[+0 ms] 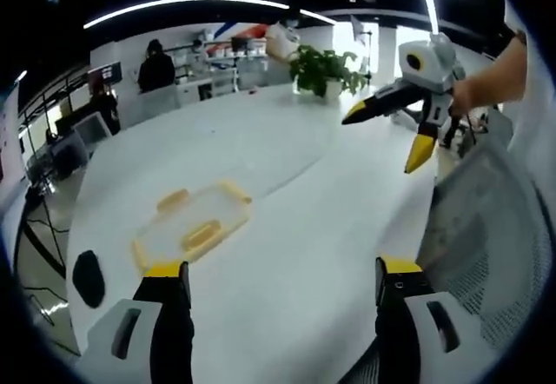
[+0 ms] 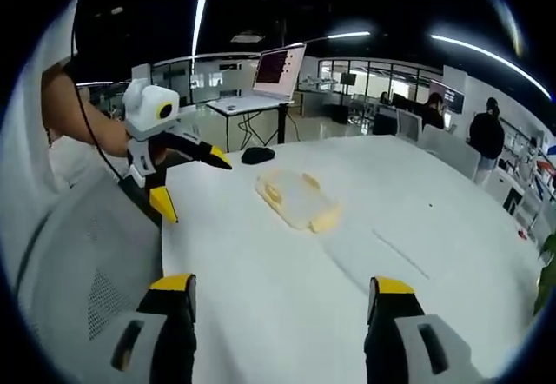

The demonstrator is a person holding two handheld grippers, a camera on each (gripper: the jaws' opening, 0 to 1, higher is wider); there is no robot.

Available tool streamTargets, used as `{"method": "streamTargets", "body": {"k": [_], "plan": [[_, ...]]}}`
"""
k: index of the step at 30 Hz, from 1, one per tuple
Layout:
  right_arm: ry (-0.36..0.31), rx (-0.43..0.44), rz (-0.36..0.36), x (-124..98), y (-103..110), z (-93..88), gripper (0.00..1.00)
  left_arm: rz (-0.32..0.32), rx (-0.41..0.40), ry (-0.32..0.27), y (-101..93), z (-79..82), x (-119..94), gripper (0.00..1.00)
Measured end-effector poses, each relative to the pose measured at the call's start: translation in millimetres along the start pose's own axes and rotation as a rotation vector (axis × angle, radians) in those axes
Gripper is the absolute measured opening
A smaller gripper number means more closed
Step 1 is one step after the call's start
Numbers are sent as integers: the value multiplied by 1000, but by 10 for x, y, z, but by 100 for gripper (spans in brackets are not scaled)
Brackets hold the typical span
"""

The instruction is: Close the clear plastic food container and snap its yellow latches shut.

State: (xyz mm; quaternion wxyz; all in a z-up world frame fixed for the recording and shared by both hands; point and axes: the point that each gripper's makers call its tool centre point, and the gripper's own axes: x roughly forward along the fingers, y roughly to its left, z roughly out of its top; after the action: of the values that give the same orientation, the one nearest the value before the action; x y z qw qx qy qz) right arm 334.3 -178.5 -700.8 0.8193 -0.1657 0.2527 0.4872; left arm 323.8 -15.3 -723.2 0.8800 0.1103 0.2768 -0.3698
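The container (image 1: 193,226) lies flat on the table (image 1: 287,228), near the edge beside a black mouse (image 1: 88,277), lid seemingly on, latches unsnapped as far as I can tell. My left gripper (image 1: 282,284) and right gripper (image 2: 282,301) hang spread, empty, well apart from it. Pressing one latch could skid it off that edge.

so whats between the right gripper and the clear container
Nothing: in the right gripper view only bare white table lies between the open right gripper and the clear container.
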Motion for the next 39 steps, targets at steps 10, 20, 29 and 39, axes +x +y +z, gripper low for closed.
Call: {"method": "streamTargets", "body": {"k": [10,20,29,39], "plan": [[1,-20,28,109,-14,115,80,17,0,23,122,-106,-68,86],[19,-39,58,238,-33,142,79,23,2,42,273,-161,-65,85],[16,-32,61,299,-131,211,78,33,13,58,403,-184,-59,85],[29,-47,80,374,-175,220,77,41,10,72,536,-211,-41,84]]}}
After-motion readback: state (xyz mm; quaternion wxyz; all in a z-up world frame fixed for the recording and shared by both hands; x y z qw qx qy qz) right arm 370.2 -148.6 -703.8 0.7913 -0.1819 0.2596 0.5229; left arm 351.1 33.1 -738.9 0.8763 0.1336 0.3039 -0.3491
